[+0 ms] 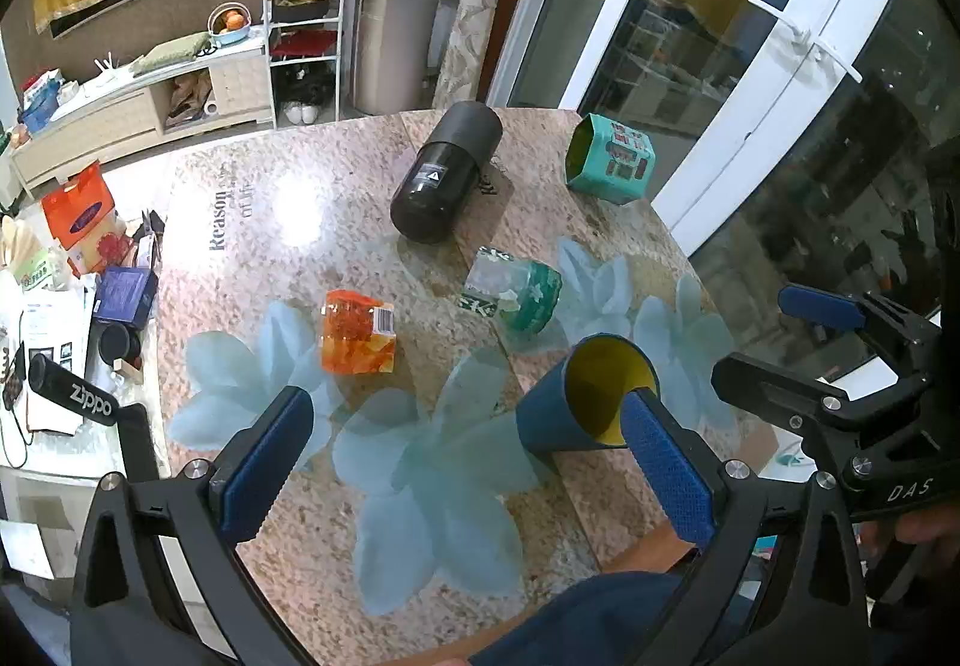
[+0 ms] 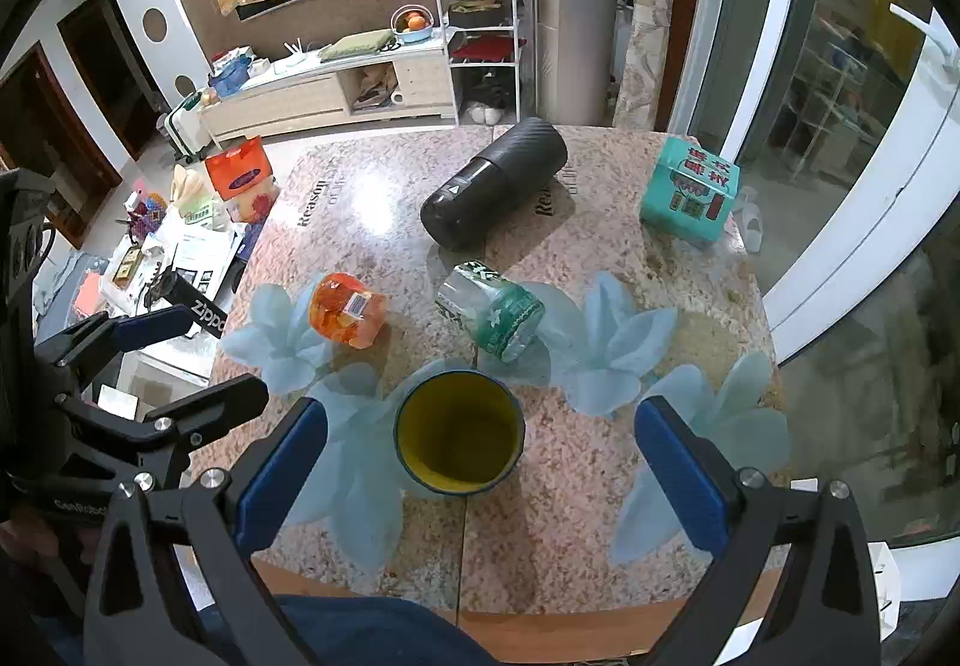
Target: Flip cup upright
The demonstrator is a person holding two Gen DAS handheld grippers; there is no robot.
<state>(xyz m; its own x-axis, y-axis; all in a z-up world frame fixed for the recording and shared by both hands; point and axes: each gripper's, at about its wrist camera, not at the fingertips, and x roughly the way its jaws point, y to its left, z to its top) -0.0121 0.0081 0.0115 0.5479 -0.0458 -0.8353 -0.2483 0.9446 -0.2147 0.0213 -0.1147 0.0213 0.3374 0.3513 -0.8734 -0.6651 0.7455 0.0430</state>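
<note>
Cup (image 2: 459,432) stands mouth-up near the front edge of the table (image 2: 600,474), blue outside, yellow inside. Bare stone to its right and front; table's front rim is close behind it toward me, w/ my knee below.

Other items sit farther back: orange jar (image 2: 348,318) lying to the cup's left-rear, green can (image 2: 492,315) on its side just behind the cup, black flask (image 2: 495,183) lying mid-table, teal box (image 2: 690,198) near the far right corner by the window frame. Gap btwn cup and can is small; well apart from the rest.

My right gripper (image 2: 480,474) is spread wide, empty, fingers either side of the cup w/ clear space both sides, no contact.

My left gripper (image 1: 468,468) is also wide, holding nothing. In left wrist view its right finger (image 1: 666,462) overlaps the cup (image 1: 576,408) rim; cannot tell if touching. Left side of table drops off to floor clutter.
</note>
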